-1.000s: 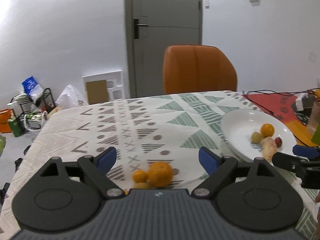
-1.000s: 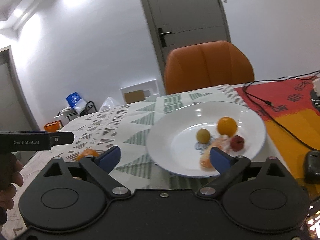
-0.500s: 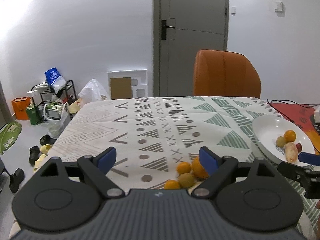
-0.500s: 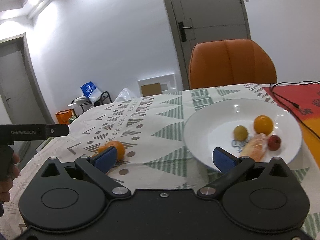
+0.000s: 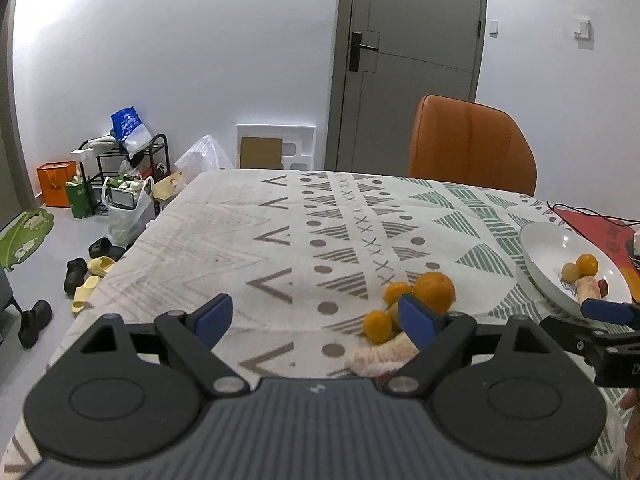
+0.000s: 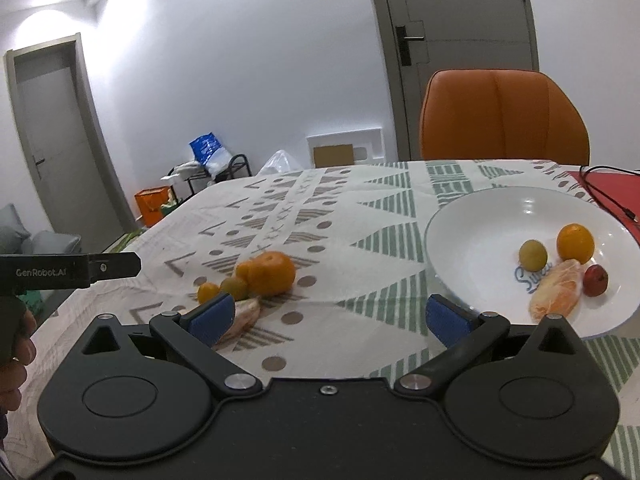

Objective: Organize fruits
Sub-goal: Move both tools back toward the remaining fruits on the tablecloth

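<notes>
Left tongs point(image 5: 316, 318) gape wide, nothing between the blue pads, held low over the table point(image 5: 248, 248) with its patterned cloth. The right pad point(image 5: 416, 320) overlaps the loose fruit pile in view (cannot tell if it touches any of it).

The pile sits on the cloth, left of the plate point(image 5: 540, 248): a big orange point(image 5: 434, 292), a small orange point(image 5: 396, 291) just beside it, another small orange point(image 5: 377, 326) nearer the camera, a greenish fruit point(image 6: 234, 287) tucked among them, and a pale peeled segment point(image 5: 380, 356) lying flat at the near edge.

Right tongs point(image 6: 330, 318) are also spread wide and empty, hovering above the cloth between the pile and the plate. Left pad point(image 6: 210, 318) sits in front of the peeled segment; contact unclear. Right pad point(image 6: 446, 320) is near the plate's near rim.

On the plate: an orange point(image 6: 575, 243), a yellow-green fruit point(image 6: 533, 255) beside it, a small red fruit point(image 6: 595, 280), and a peeled orange piece point(image 6: 558, 292) lying between them toward the front. All four are clustered on the plate's right half, close together.

The left tool's body point(image 6: 72, 270) shows at the left edge of the right view, with a hand point(image 6: 16, 344) below it. An orange chair point(image 5: 472, 148) stands at the table's far side, and a black cable point(image 6: 608, 196) runs across a red mat beyond the plate.
</notes>
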